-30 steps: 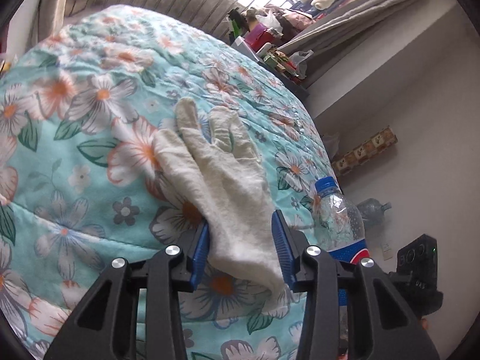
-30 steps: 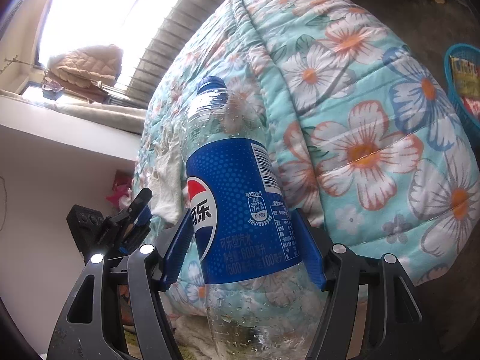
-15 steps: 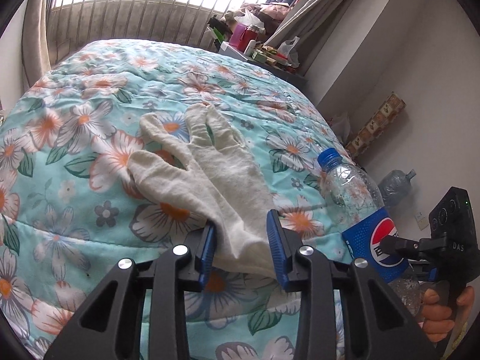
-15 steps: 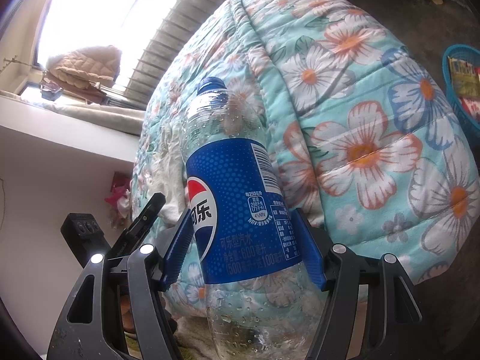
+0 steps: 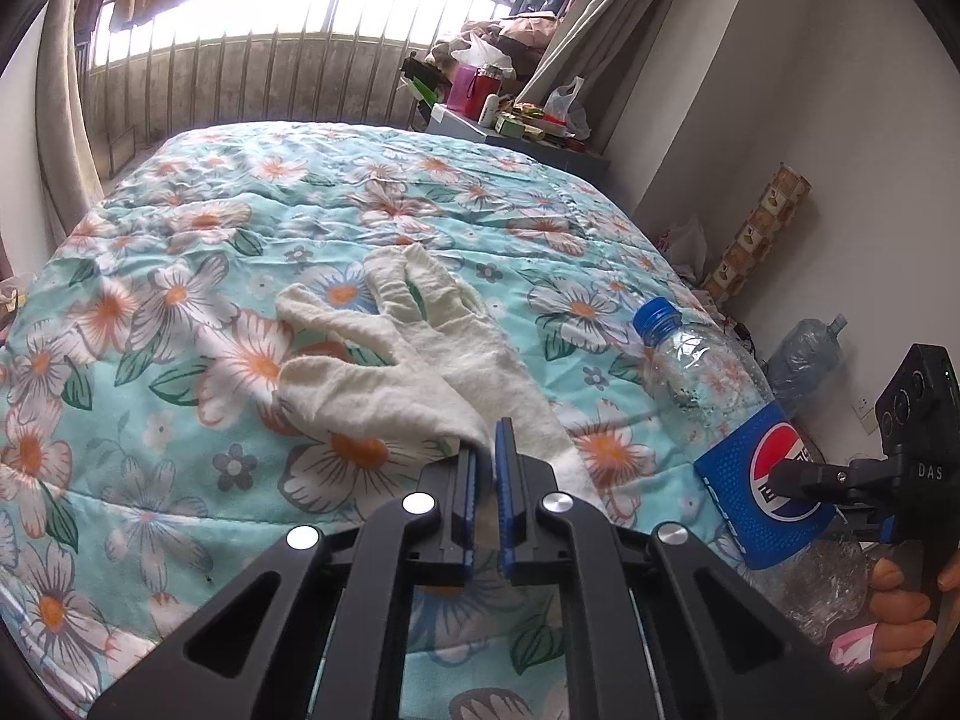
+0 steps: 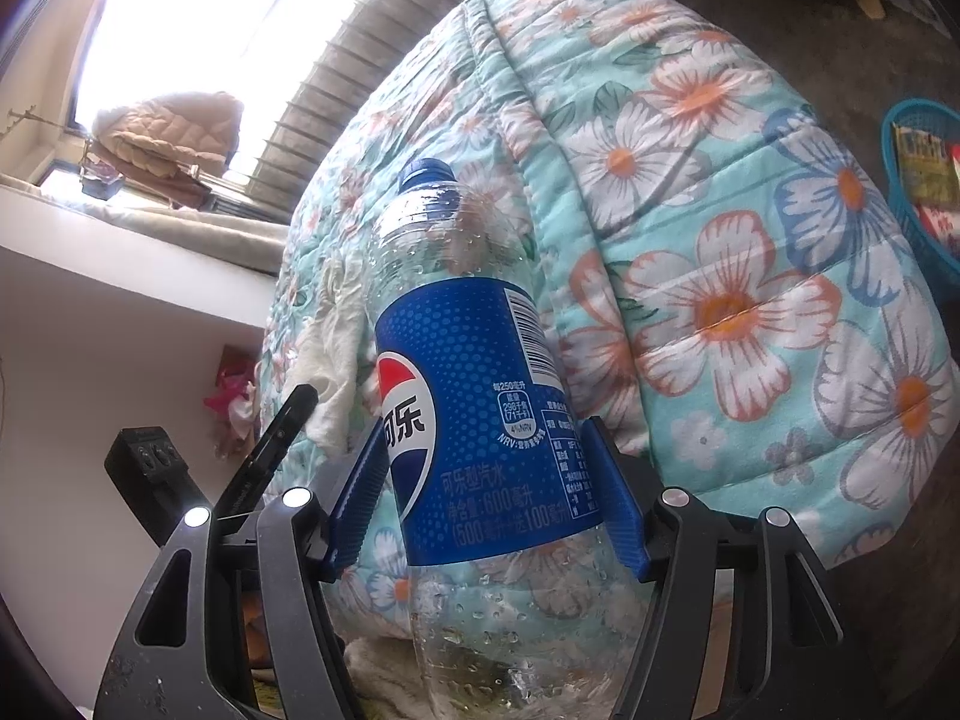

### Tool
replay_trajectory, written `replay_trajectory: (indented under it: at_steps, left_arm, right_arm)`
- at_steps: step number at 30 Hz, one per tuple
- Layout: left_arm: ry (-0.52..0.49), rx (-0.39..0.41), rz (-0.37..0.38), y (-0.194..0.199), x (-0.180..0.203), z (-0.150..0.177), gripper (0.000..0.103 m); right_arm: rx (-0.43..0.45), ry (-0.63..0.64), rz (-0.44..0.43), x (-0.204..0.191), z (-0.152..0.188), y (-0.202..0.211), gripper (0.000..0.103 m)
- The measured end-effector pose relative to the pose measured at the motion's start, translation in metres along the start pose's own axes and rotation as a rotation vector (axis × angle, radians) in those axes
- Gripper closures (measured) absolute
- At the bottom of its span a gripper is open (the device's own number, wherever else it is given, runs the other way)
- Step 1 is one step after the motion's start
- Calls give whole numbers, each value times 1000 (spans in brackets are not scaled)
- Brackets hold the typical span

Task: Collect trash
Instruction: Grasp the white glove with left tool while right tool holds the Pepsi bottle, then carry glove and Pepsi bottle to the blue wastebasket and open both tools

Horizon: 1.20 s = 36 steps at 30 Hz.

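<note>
A white cloth glove (image 5: 414, 360) lies flat on the floral bed quilt (image 5: 198, 276), fingers pointing away. My left gripper (image 5: 487, 456) is shut on the glove's cuff at the near edge of the bed. My right gripper (image 6: 489, 480) is shut on an empty Pepsi bottle (image 6: 474, 420) with a blue cap and blue label, held beside the bed's edge. The bottle (image 5: 720, 420) and the right gripper also show at the right of the left wrist view. The glove (image 6: 327, 360) shows behind the bottle in the right wrist view.
A blue basket (image 6: 918, 180) with packets stands on the floor at the far right. A cluttered side table (image 5: 516, 132) stands beyond the bed by the window. A large water jug (image 5: 804, 354) and a patterned roll (image 5: 756, 228) lean by the right wall.
My left gripper has closed its jaws onto the glove's cuff and the view has tilted up. My right gripper holds the bottle unchanged.
</note>
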<state>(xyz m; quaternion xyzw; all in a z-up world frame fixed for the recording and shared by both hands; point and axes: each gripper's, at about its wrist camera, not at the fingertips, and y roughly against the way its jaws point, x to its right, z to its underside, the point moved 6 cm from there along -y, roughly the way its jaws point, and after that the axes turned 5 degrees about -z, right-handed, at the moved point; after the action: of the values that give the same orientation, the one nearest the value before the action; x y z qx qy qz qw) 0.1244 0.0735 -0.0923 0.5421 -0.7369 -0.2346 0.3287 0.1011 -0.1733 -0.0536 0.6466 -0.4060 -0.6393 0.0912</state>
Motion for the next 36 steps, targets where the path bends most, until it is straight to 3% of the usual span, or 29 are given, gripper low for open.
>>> replay_trajectory:
  at_steps: [13,36]
  left_arm:
    - [-56,77,-10,20,11,-14,98]
    - [-63,153,-11,46,14,-30,98]
  right_arm:
    - [21,-9,-17,2,-2,10,43]
    - [54,-9,-72,-2,-6,30,45]
